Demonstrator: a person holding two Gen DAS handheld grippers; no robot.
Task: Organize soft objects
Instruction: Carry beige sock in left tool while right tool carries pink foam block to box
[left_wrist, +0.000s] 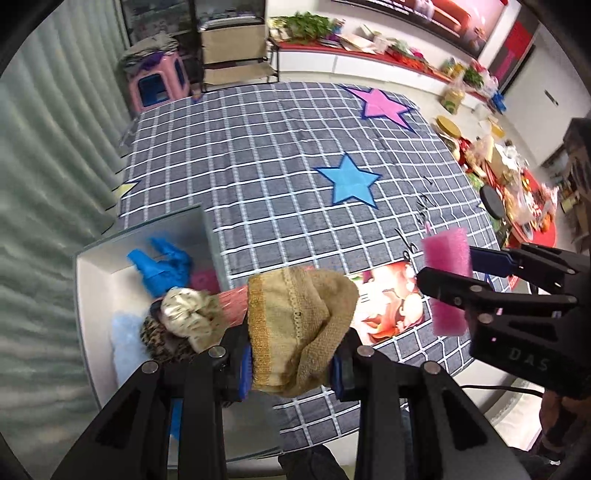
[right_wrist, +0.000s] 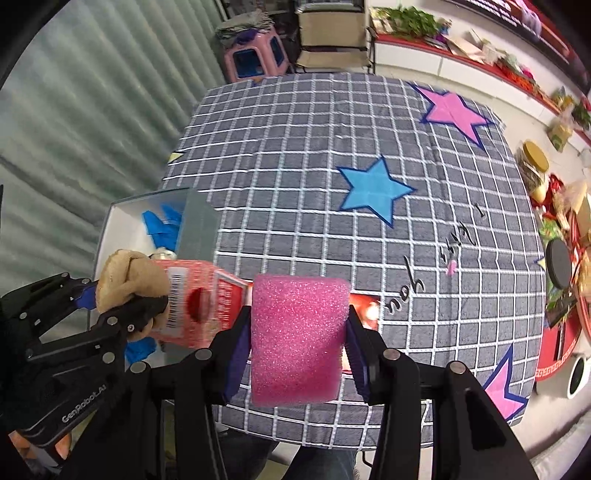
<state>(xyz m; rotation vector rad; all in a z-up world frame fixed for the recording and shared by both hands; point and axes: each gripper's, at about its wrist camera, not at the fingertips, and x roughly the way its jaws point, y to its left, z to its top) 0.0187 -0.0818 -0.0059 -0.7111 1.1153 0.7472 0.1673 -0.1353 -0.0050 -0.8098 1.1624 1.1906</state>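
Note:
My left gripper (left_wrist: 293, 363) is shut on a tan knitted cloth (left_wrist: 295, 325), held above the near edge of the table beside the white box (left_wrist: 92, 288). It also shows in the right wrist view (right_wrist: 129, 280). My right gripper (right_wrist: 297, 345) is shut on a pink sponge (right_wrist: 297, 338), which also shows in the left wrist view (left_wrist: 447, 280). The box holds a blue glove (left_wrist: 162, 267), a pale blue fluffy item (left_wrist: 125, 339) and patterned scrunchies (left_wrist: 184, 317). A pink-red packet (right_wrist: 199, 299) lies at the box's edge.
The table carries a grey checked cloth (left_wrist: 277, 166) with a blue star (left_wrist: 347, 181) and a pink star (left_wrist: 380, 105). A grey curtain (left_wrist: 44, 184) hangs at the left. A pink stool (left_wrist: 155, 83) and a folding chair (left_wrist: 236, 51) stand behind. Cluttered goods (left_wrist: 509, 173) lie on the floor at right.

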